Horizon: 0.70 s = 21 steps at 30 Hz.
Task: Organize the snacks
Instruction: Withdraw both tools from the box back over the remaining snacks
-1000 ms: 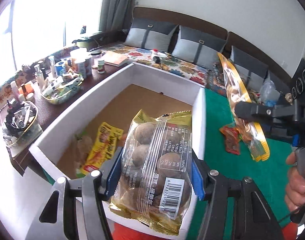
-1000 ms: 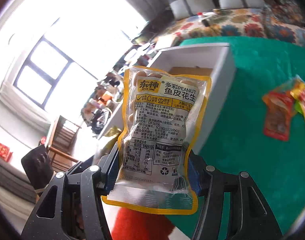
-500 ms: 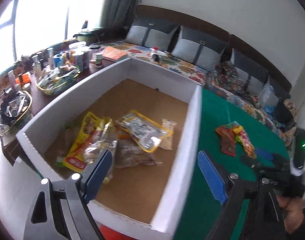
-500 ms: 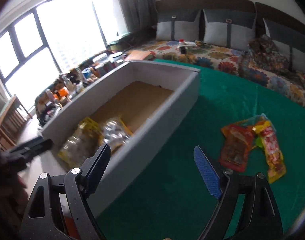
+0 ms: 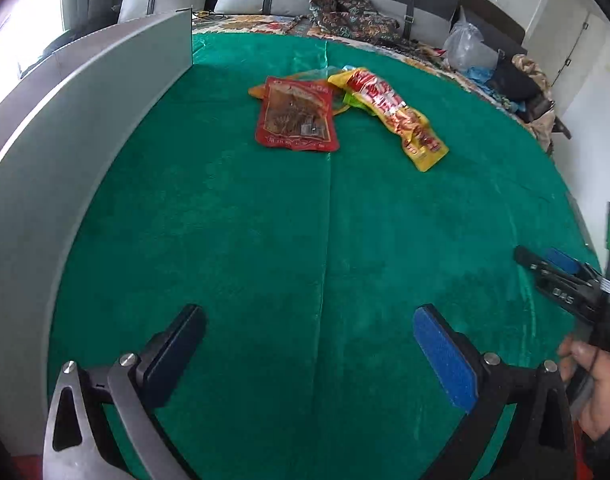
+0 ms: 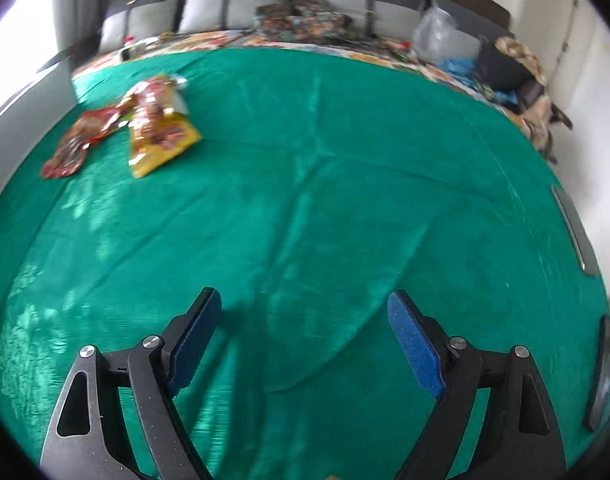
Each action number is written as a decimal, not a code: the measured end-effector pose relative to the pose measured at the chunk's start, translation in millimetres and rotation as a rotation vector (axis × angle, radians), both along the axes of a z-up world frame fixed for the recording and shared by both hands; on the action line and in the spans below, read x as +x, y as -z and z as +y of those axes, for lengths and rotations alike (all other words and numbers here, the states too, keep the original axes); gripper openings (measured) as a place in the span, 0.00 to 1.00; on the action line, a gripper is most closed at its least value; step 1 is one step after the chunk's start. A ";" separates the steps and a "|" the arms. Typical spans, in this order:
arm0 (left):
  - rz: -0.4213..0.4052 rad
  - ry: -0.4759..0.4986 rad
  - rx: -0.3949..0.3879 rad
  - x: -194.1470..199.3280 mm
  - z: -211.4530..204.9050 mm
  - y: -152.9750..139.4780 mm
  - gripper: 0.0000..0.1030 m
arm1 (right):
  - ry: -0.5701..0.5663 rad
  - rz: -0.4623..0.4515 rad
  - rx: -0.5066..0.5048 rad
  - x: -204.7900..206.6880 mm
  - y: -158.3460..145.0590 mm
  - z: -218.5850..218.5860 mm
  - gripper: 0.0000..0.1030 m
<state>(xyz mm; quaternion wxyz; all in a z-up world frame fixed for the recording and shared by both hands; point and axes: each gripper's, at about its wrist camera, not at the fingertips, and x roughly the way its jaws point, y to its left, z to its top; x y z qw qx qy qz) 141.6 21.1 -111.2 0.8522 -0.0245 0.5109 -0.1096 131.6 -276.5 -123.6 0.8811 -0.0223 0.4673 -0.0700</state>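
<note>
Green cloth lies under the left gripper and right gripper, both newly spread apart and empty, near two snack packets.

Two snack packets on cloth; one white box; two grippers.

Daylight floods in from the upper left of both views, where the window area burns out to plain white. The green cloth is evenly lit, with soft sheen along its folds and pale mottled patches at the lower left of the right wrist view. That view is smeared by motion: the snack packets at upper left and the cloth's weave look soft, while the left wrist view is sharper. Fisheye bending curves every edge, and dark vignette fills the corners.
</note>
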 end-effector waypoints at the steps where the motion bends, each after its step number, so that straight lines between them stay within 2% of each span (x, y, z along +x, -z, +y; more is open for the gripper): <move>1: -0.003 -0.010 0.015 7.9 -4.3 5.7 0.99 | 0.011 -0.002 0.018 -0.9 -0.9 -2.6 0.86; 3: -0.017 -0.027 0.031 24.3 -14.8 13.1 0.99 | 0.017 -0.033 0.079 -2.3 0.7 -11.9 0.88; 5: -0.037 -0.019 0.054 38.0 -24.2 17.1 0.99 | 0.019 -0.030 0.074 -2.3 -0.9 -10.2 0.88; 8: -0.077 0.019 0.150 51.1 -34.6 23.2 1.00 | 0.021 -0.028 0.077 -3.0 -4.0 -11.2 0.90; 12: -0.131 0.026 0.136 49.3 -31.4 25.0 1.00 | 0.027 -0.026 0.075 -4.0 -5.2 -10.1 0.91; 18: -0.132 0.026 0.137 51.1 -32.4 25.8 1.00 | 0.031 -0.027 0.073 -10.5 -0.3 -10.1 0.93; 21: -0.105 0.061 0.145 62.2 -36.6 24.4 1.00 | 0.031 -0.027 0.074 -11.1 -0.3 -10.0 0.93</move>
